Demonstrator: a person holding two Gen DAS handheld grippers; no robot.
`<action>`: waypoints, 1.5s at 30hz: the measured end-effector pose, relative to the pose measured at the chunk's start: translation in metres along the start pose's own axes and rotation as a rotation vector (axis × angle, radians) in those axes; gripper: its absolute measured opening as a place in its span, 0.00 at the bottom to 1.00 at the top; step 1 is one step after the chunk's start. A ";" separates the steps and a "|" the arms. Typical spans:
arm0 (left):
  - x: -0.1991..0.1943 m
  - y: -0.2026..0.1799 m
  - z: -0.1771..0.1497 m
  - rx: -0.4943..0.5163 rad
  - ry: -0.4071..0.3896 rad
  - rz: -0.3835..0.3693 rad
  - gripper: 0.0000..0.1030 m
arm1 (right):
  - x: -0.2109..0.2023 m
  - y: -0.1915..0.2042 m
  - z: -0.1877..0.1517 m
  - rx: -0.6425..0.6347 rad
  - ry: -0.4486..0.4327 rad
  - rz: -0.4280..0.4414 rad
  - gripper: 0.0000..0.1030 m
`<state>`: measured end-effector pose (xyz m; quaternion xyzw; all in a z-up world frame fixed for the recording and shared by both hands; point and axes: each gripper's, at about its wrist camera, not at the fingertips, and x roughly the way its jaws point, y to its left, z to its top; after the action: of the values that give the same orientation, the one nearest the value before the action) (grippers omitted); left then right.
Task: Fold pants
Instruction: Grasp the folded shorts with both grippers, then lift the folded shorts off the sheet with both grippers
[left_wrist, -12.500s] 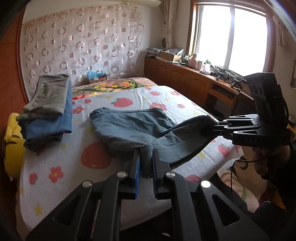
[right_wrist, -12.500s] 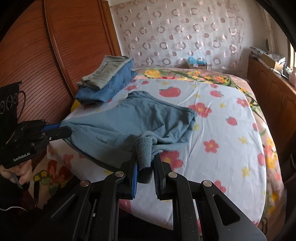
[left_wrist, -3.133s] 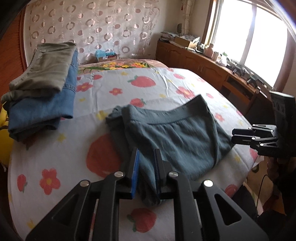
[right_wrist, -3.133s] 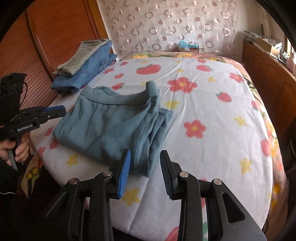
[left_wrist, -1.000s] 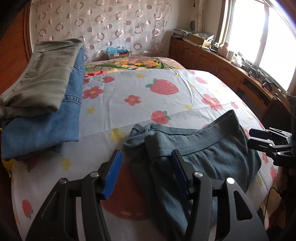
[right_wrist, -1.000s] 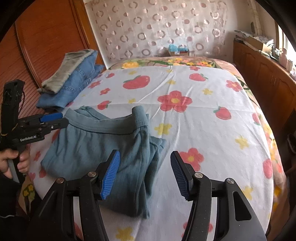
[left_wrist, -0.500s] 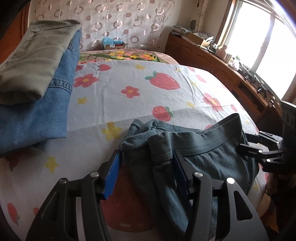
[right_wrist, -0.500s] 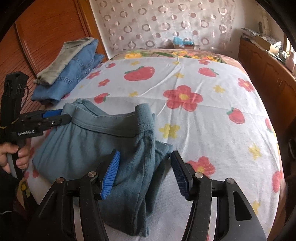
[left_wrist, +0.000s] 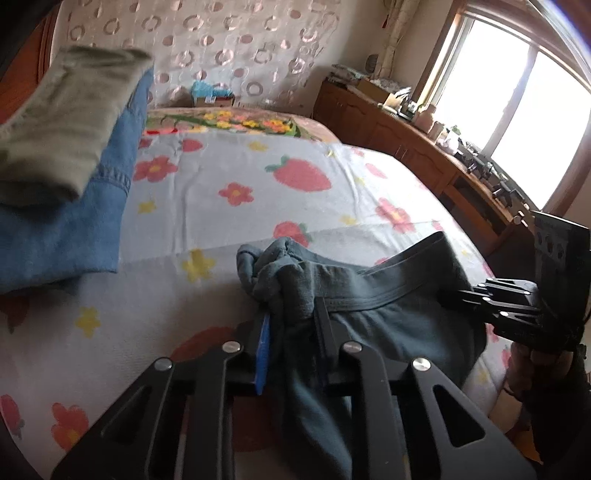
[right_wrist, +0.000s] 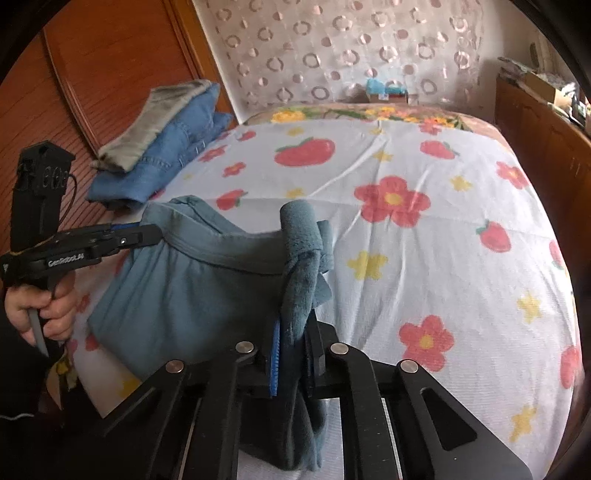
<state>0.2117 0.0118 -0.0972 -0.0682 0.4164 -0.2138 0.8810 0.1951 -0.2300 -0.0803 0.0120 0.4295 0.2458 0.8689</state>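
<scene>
Left gripper (left_wrist: 291, 325) pinching bunched corner of blue-grey pants (left_wrist: 388, 317), fingers clamped on fabric. Right gripper (right_wrist: 293, 350) likewise pinched on opposite waistband corner. Pants (right_wrist: 192, 291) near front edge of bed (right_wrist: 424, 258), waistband stretched between grippers. Folded jeans (left_wrist: 66, 221) stacked at far left under olive garment (left_wrist: 62, 122).

White lettering "GenRobot.AI" runs along the left gripper (right_wrist: 147, 234).
</scene>
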 end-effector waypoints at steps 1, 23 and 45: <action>-0.006 -0.003 0.001 0.003 -0.013 -0.006 0.17 | -0.003 0.000 0.001 0.002 -0.011 0.005 0.06; -0.085 -0.039 0.040 0.111 -0.240 0.016 0.14 | -0.085 0.042 0.054 -0.176 -0.224 -0.047 0.04; -0.147 -0.024 0.084 0.169 -0.377 0.122 0.14 | -0.094 0.077 0.133 -0.251 -0.345 -0.024 0.04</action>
<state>0.1854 0.0490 0.0671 -0.0078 0.2284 -0.1778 0.9572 0.2146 -0.1778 0.0913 -0.0594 0.2404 0.2810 0.9272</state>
